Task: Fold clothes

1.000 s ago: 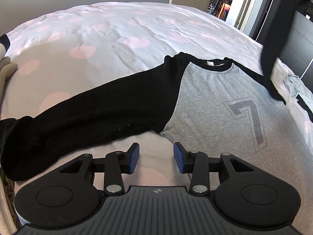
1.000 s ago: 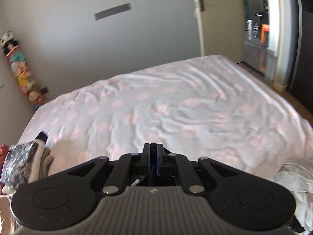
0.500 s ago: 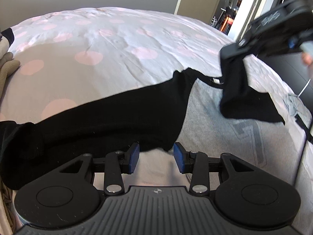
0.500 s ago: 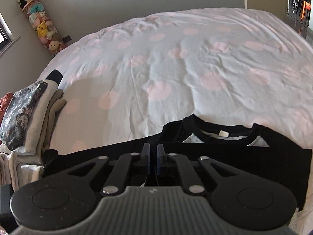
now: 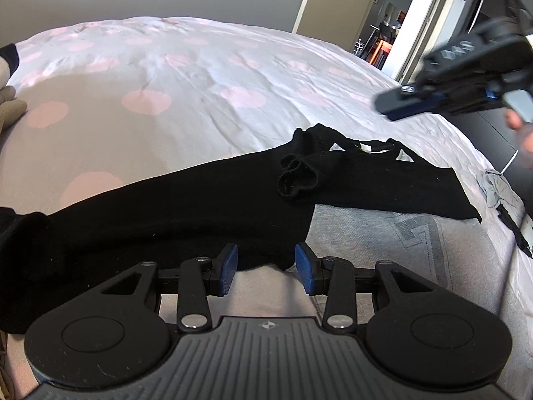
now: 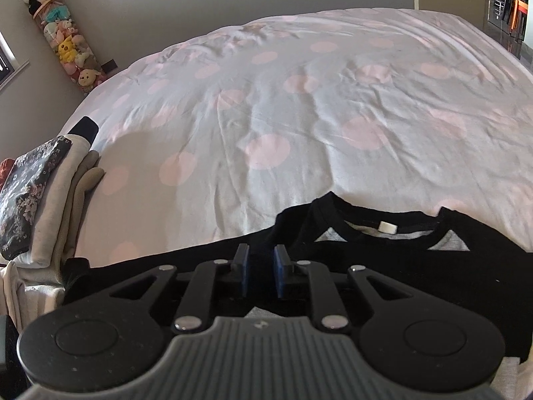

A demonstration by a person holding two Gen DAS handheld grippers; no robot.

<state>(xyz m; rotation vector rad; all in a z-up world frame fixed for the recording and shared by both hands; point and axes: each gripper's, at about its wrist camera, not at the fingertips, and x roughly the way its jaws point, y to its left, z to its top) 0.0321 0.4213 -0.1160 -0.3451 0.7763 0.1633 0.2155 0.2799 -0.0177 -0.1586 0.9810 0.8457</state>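
Bed [image 5: 200, 76] | shirt [image 5: 366, 233] just ahead of left gripper [image 5: 266, 268], jaws apart

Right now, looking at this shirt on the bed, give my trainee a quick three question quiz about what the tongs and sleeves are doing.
1. True or false: the left tongs are shut on the black and grey long-sleeved raglan shirt.
2. Which sleeve lies folded across the chest? A) the wearer's-side sleeve toward the right tongs B) the long black sleeve stretched out to the left C) neither
3. Fill in: the shirt lies on a white bedspread with pink ____.

Key: 1 false, the tongs are open with nothing between them. 2 A, its cuff rests near the collar. 3 dots.
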